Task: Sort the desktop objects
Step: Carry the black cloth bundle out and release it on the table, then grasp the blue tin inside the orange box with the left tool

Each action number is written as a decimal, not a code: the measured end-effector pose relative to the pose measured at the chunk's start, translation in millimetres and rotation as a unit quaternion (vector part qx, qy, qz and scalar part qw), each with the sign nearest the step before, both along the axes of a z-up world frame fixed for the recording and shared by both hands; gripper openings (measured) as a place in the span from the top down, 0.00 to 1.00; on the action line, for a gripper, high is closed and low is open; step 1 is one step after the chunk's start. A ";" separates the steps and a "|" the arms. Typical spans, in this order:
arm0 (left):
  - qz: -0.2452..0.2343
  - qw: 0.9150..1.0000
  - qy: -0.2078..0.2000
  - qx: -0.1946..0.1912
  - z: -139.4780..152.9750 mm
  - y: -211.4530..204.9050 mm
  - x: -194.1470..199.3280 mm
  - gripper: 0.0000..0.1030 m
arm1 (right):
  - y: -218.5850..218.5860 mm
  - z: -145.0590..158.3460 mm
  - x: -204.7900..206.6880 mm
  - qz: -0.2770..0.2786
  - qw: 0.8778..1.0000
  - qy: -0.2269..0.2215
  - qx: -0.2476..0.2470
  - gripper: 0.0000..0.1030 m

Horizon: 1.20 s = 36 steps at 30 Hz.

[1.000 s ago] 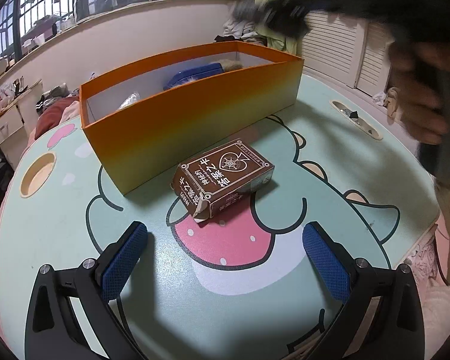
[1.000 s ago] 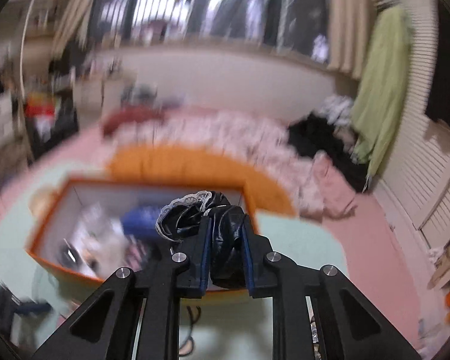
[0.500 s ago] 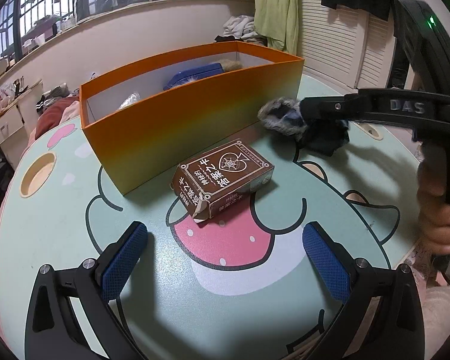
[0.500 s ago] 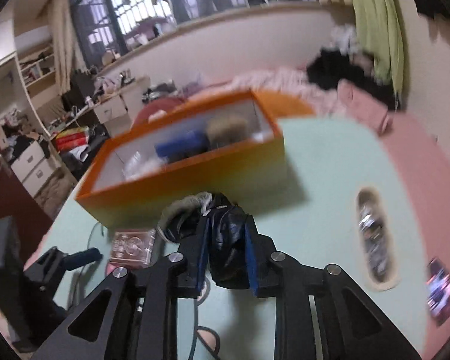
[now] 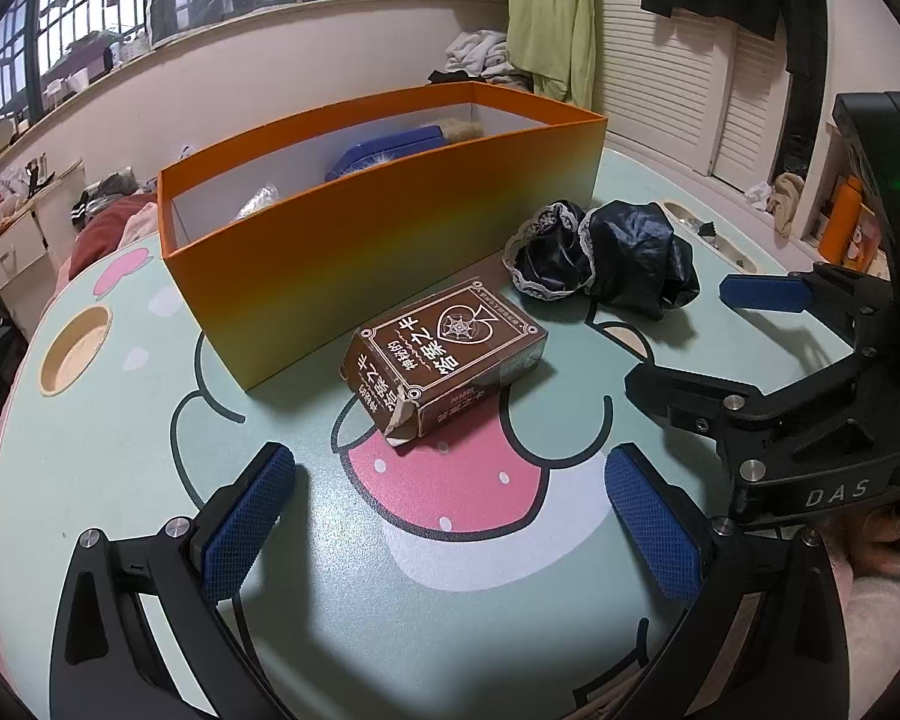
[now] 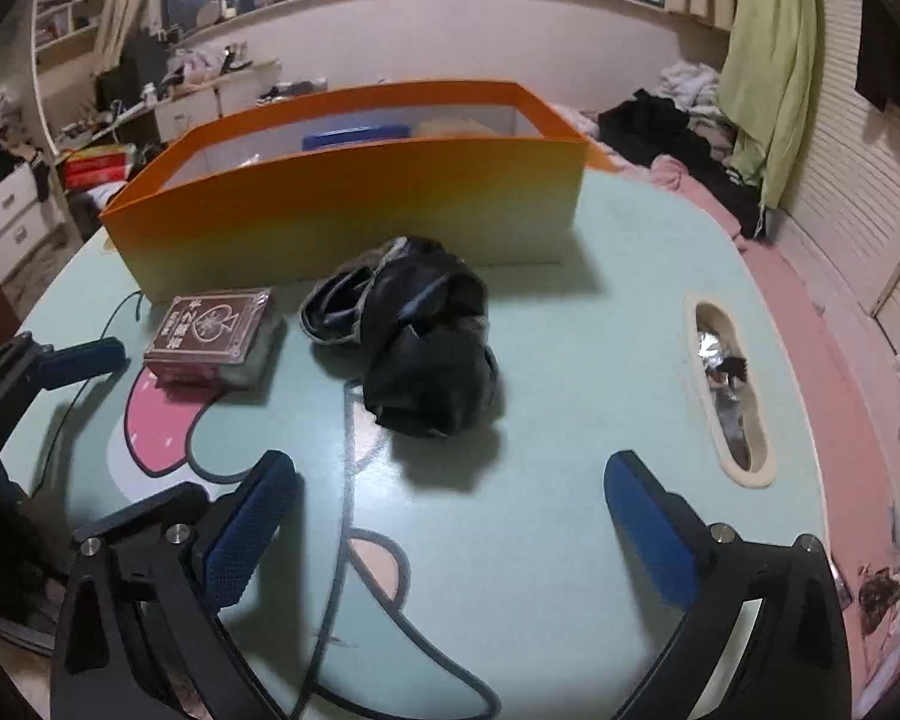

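Note:
A crumpled black cloth with white lace trim [image 6: 417,336] lies on the table in front of the orange box [image 6: 354,222]; it also shows in the left wrist view [image 5: 606,252]. A brown card box [image 5: 444,360] lies next to it, seen too in the right wrist view [image 6: 210,330]. My right gripper [image 6: 450,516] is open and empty, just short of the cloth. My left gripper [image 5: 450,516] is open and empty, just short of the card box. The orange box [image 5: 384,252] holds a blue item [image 5: 390,150] and other things, partly hidden.
The table [image 6: 570,420] has a green cartoon print with a pink patch. An oval slot [image 6: 729,384] at the right holds small items. A round recess [image 5: 75,348] sits at the left. The right gripper's frame [image 5: 810,408] stands close to my left gripper's right finger.
My right gripper came down from above the orange box to the table, opened and let go of the black cloth, which now lies on the table. The left gripper has not moved.

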<state>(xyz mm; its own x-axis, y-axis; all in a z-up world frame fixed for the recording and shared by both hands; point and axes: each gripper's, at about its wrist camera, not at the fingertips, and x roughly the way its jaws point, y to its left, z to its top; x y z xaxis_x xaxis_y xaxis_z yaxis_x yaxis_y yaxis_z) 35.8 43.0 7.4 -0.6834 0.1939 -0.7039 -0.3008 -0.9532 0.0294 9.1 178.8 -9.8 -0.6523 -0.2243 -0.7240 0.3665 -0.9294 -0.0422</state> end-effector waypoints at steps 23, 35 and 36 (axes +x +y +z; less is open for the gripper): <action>0.003 0.997 0.043 0.072 92.5 -34.1 -21.3 0.28 | 3.8 -3.4 6.8 0.012 1.000 0.025 -0.014 0.00; 0.058 0.981 -0.177 0.059 67.4 -10.8 -196.9 0.37 | 3.4 -3.9 7.5 0.020 0.999 0.029 -0.015 0.00; 0.071 0.978 -0.184 0.062 65.5 -8.8 -203.1 0.37 | 3.2 -3.7 7.3 0.020 0.999 0.029 -0.015 0.00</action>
